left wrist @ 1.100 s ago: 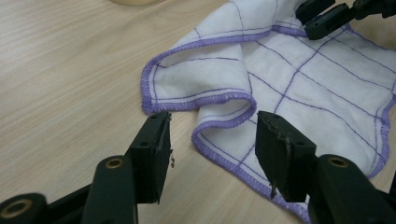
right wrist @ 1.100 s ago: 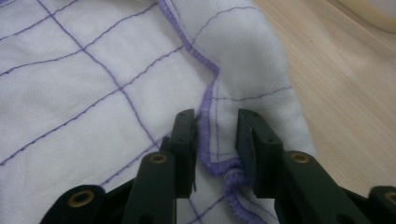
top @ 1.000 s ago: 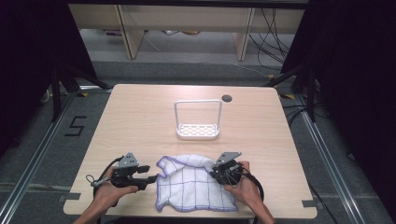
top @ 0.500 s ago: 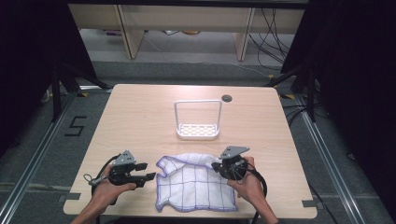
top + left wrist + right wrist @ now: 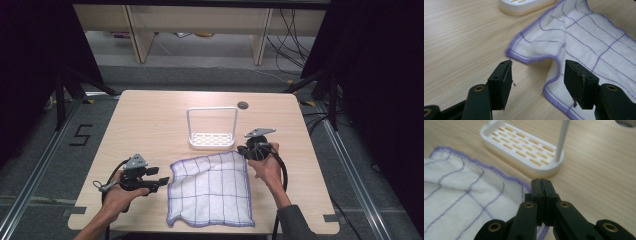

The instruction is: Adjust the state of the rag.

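On the table: a white cloth (image 5: 212, 189) with purple grid lines lies spread near the front edge, just in front of a white rack (image 5: 212, 128).
Left gripper (image 5: 159, 183): jaws wide apart, nothing between them — the cloth's curled left corner sits just ahead, between the tips in the left gripper view.
Right gripper (image 5: 243, 150): jaws pressed together at the cloth's far right corner; the hem runs up to the tips, but I cannot tell whether fabric is pinched.
Step in hand, likely: taking both corners to fold or lift.
Doing it well: ease the left jaws low over the hem and catch the purple edge — not just the curl.
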The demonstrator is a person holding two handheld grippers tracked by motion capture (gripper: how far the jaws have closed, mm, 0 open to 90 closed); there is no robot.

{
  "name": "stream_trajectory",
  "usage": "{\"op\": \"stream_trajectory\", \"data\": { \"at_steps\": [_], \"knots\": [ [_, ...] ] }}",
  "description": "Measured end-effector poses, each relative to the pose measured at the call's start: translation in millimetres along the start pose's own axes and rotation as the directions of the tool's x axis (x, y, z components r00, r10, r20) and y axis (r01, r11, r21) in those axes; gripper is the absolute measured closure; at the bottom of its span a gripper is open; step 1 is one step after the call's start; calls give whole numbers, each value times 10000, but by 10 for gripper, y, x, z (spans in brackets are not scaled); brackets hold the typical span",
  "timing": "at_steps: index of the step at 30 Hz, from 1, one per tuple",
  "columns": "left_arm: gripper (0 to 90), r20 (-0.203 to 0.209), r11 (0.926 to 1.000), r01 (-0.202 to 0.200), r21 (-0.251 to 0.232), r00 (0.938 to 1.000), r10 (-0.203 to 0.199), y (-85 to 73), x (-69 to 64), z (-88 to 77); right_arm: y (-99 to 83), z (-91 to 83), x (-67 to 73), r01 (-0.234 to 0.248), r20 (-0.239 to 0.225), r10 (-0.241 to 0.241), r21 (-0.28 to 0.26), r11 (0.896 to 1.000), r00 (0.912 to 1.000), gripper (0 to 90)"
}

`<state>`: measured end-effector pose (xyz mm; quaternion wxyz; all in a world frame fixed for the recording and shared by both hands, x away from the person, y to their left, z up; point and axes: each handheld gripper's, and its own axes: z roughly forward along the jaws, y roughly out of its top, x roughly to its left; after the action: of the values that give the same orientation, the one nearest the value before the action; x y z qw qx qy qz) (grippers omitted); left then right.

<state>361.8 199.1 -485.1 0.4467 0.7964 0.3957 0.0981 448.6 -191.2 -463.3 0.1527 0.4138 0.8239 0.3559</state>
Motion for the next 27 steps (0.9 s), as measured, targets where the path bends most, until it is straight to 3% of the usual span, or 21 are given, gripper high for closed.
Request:
{"op": "stream_trajectory", "data": {
  "at_steps": [1, 4, 7, 12, 14, 17, 18, 20, 21, 22, 25, 27],
  "knots": [
    [382, 0, 10000, 0, 0, 10000, 0, 0, 0, 0, 0, 0, 0, 0, 0, 0, 0, 10000, 10000, 900],
    [369, -17, 9998, 179, 11, 9998, -179, 31, 10, 60, -45, 192, -120, -633, 236, 621, 510, 9967, 9978, 900],
    [353, -173, 9991, 411, 67, 9990, -410, 71, 75, 162, -73, 315, -136, -809, 376, 783, 739, 9940, 9962, 900],
    [346, -607, 9988, 436, 213, 9973, -422, 141, 214, 233, -76, 346, -124, -914, 180, 900, 1001, 9908, 9958, 900],
    [351, -811, 9988, 339, 367, 9962, -308, 209, 321, 332, -81, 319, -103, -996, 135, 987, 1027, 9897, 9950, 900],
    [365, -1101, 9982, 254, 547, 9937, -192, 288, 390, 448, -96, 301, -131, -675, 158, 663, 891, 9937, 9977, 900],
    [369, -1001, 9977, 247, 631, 9948, -183, 315, 408, 479, -96, 290, -115, -942, 113, 935, 938, 9911, 9956, 900],
    [371, -1013, 9969, 105, 782, 9948, -26, 361, 414, 557, -104, 296, -134, -948, 106, 943, 805, 9922, 9955, 900],
    [372, -1233, 9957, -73, 928, 9922, 188, 385, 410, 588, -109, 294, -150, -882, 118, 875, 801, 9929, 9961, 900],
    [372, -1223, 9954, -144, 946, 9922, 260, 404, 412, 626, -114, 297, -146, -1179, 120, 1173, 908, 9889, 9930, 900],
    [371, -1255, 9945, -244, 1017, 9914, 372, 435, 413, 698, -128, 304, -169, -1087, 76, 1084, 908, 9899, 9941, 880],
    [374, -1448, 9919, -434, 1197, 9876, 607, 469, 421, 780, -142, 320, -199, -1036, 23, 1037, 693, 9922, 9946, 761]
  ]
}}
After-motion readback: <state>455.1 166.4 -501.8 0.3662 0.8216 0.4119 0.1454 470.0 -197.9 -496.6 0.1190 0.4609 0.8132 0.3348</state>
